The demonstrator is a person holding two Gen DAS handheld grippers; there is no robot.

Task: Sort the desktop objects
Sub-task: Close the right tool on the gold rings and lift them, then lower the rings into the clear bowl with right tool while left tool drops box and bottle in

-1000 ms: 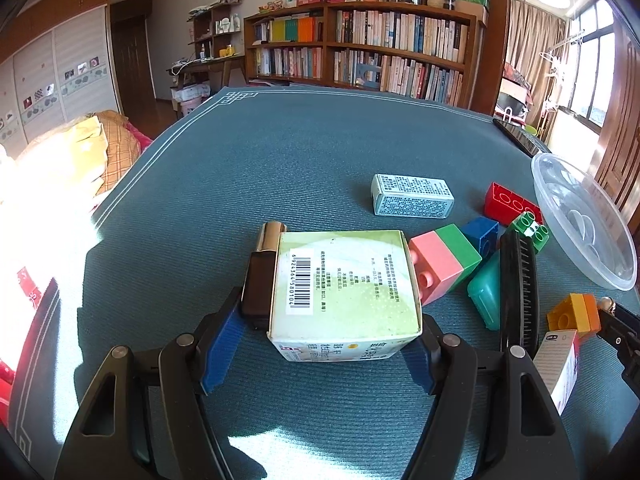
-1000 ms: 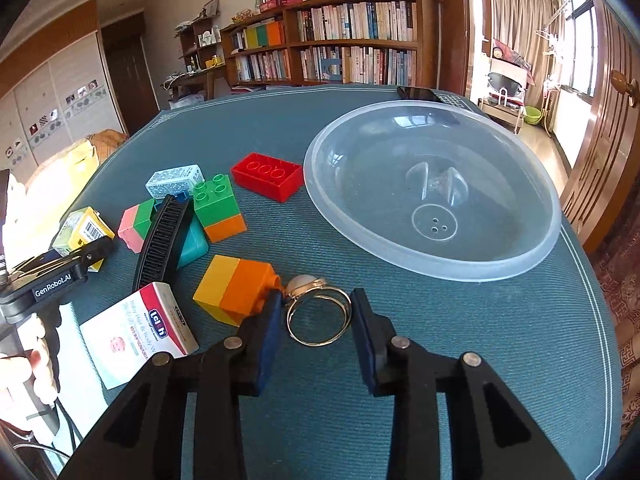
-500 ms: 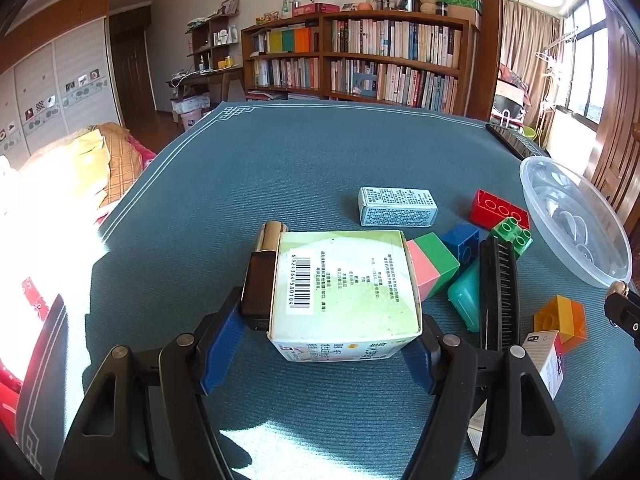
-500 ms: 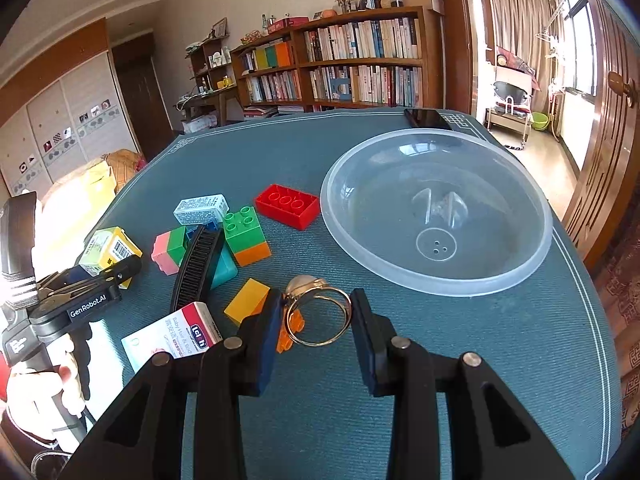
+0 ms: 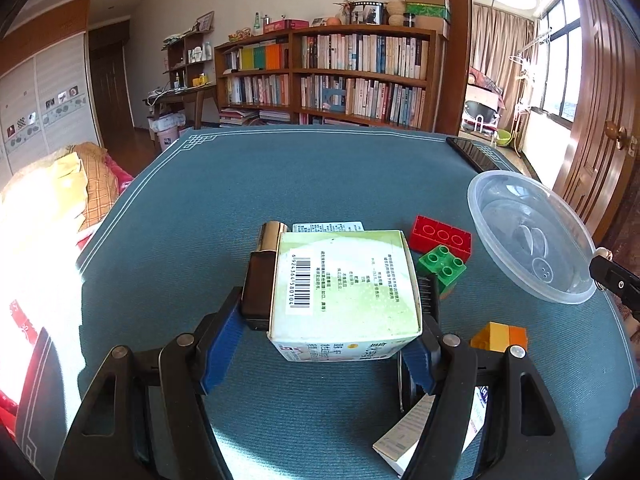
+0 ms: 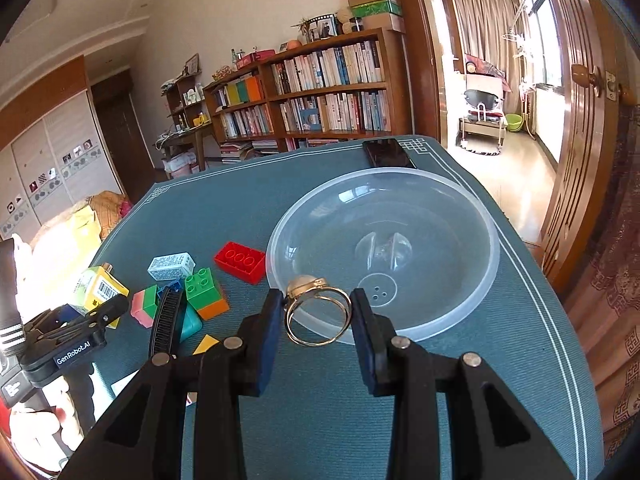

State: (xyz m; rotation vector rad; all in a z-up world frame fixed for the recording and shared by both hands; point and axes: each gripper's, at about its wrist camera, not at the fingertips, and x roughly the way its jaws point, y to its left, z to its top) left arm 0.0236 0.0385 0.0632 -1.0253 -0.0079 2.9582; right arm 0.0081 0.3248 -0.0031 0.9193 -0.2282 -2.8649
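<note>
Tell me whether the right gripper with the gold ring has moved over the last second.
Yes. The right gripper, shut on the gold ring, has risen and advanced toward the clear bowl; the ring now overlaps the bowl's near rim instead of sitting by the orange-yellow block.

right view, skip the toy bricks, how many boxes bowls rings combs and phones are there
box: 3
bowl: 1
ring: 1
comb: 1
phone: 1
total: 7
</note>
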